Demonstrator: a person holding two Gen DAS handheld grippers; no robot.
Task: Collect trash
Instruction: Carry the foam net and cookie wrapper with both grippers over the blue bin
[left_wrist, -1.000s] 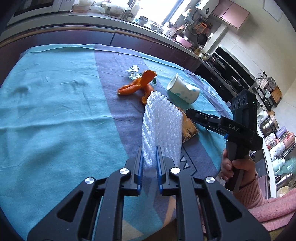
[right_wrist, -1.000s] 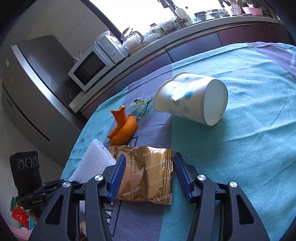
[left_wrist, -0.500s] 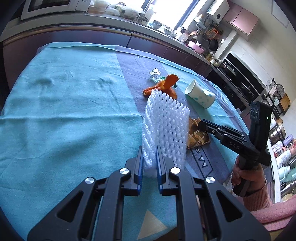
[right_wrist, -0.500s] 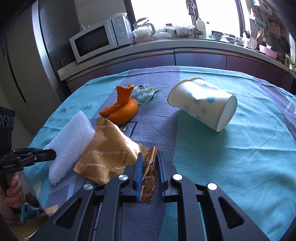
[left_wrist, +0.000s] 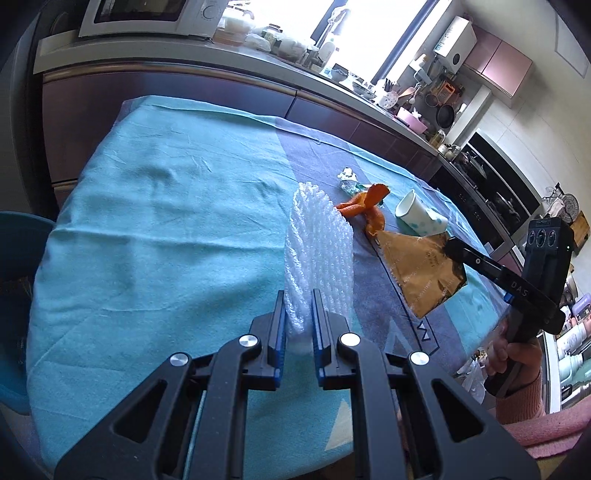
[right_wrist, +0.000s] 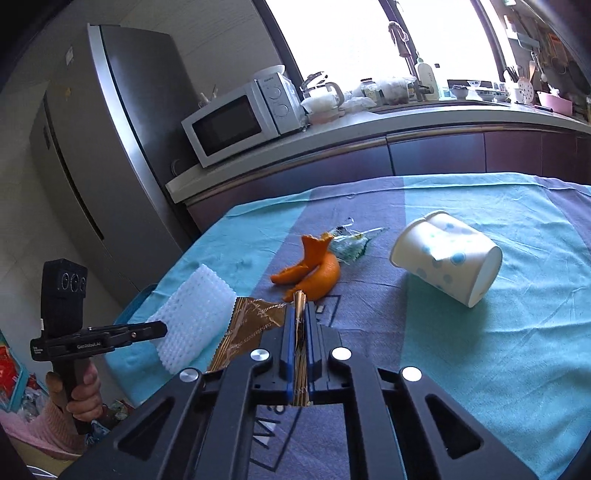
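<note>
White foam fruit netting (left_wrist: 319, 254), ribbed and sleeve-shaped, stands upright off the cloth, pinched at its lower edge. A gold foil snack wrapper (left_wrist: 421, 271), flat with serrated edges and printed lettering, hangs lifted and tilted just beside it. On the cloth beyond lie curled orange peel (right_wrist: 314, 267), a crumpled clear wrapper (right_wrist: 349, 245) touching the peel, and a white paper cup (right_wrist: 448, 260) with blue dots, on its side.

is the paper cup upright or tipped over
Tipped over. The cup lies on its side on the tablecloth, its flat base facing the right wrist camera and its open mouth pointing away.
</note>
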